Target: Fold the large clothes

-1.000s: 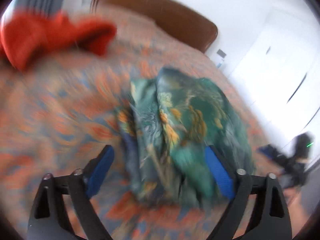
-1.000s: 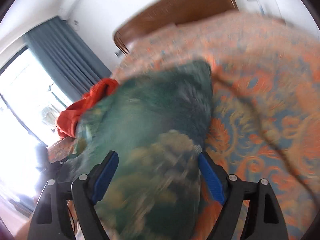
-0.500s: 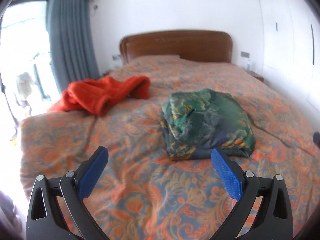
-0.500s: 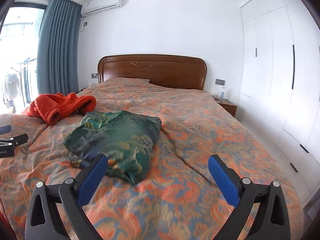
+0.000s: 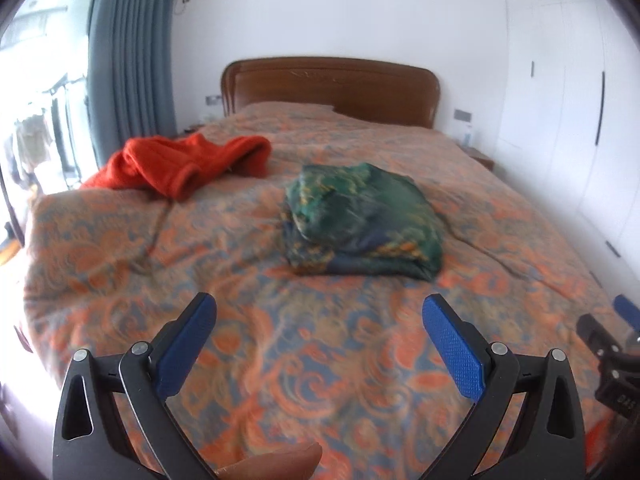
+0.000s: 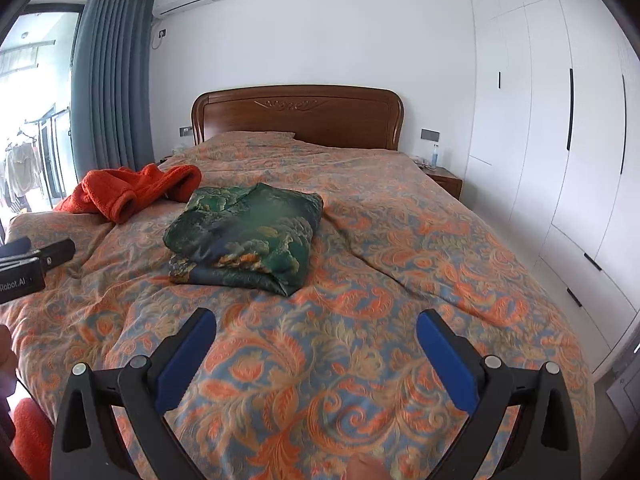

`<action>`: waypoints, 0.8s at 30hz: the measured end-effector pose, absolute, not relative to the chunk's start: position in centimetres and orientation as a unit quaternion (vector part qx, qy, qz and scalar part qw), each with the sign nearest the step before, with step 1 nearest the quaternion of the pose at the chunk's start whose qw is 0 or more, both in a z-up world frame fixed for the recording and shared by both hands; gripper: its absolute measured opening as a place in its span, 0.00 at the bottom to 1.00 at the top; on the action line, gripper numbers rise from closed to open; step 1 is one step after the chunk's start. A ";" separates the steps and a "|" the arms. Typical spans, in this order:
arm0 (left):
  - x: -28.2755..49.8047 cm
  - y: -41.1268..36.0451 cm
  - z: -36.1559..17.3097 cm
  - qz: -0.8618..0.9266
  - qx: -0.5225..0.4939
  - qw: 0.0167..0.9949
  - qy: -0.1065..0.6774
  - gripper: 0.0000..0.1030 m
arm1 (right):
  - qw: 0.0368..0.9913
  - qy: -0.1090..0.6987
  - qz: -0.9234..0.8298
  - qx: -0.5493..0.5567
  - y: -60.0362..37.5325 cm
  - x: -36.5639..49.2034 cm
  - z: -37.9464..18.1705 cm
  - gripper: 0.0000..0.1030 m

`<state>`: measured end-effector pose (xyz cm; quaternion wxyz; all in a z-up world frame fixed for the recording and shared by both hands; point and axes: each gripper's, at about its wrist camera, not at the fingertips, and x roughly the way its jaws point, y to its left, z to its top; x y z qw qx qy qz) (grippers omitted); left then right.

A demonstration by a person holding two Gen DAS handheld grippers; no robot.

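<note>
Both tongs, left (image 5: 320, 344) & right (image 6: 316, 350), pulled back wide open, empty; green garment (image 6: 248, 236) folded on bed (image 6: 400, 280), red garment (image 6: 128, 192) far left unfolded.

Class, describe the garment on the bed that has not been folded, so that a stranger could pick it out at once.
Start at the wooden headboard and look down the patterned bedspread toward the curtain side. Near that edge lies the orange-red garment, a loose crumpled heap. Its neighbour, the green patterned garment, is a neat folded square nearer the middle.
</note>
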<state>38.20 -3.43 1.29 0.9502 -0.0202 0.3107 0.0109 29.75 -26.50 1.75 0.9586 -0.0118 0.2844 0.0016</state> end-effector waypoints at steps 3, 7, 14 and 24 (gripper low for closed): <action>36.3 -3.7 0.8 0.003 -0.023 0.946 0.322 1.00 | 0.956 0.293 0.001 0.004 -27.3 27.8 1.3 0.99; 34.1 -3.4 1.2 0.012 -0.025 0.949 0.315 1.00 | 0.953 0.304 -0.002 0.007 -27.9 25.8 1.6 0.99; 32.7 -2.7 3.2 0.014 -0.045 0.946 0.320 1.00 | 0.963 0.269 -0.001 0.008 -28.6 22.8 5.3 0.99; 30.6 -3.9 8.9 0.007 -0.023 0.961 0.275 1.00 | 0.980 0.200 0.020 0.008 -28.4 20.5 12.1 0.99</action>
